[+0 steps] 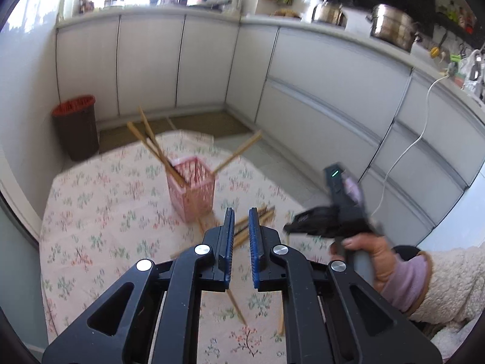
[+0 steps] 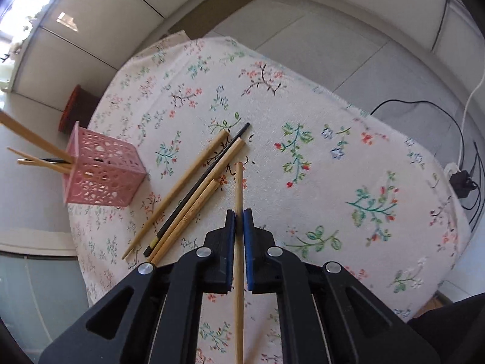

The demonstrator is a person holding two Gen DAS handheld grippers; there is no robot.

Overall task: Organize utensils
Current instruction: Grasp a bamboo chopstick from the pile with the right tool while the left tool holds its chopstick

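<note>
In the right wrist view, a single bamboo chopstick (image 2: 239, 242) is clamped between the pads of the right gripper (image 2: 239, 212), its far end pointing out over the floral tablecloth (image 2: 333, 115). The step in hand is judged to be the carrying of this stick to the holder. Just beyond and to the left of the jaws, a loose bundle of chopsticks (image 2: 188, 194) (several bamboo, one black) is left lying on the cloth, near its near-left edge. The left gripper (image 1: 241, 212) is held with its jaws nearly together and nothing seen between them. Farther off, toward the left edge of the table, the pink lattice holder (image 2: 103, 173) is seen with a few sticks already leaning in it. Next, the held stick must be swung left, tipped upright and lowered into the holder's open top before release.
</note>
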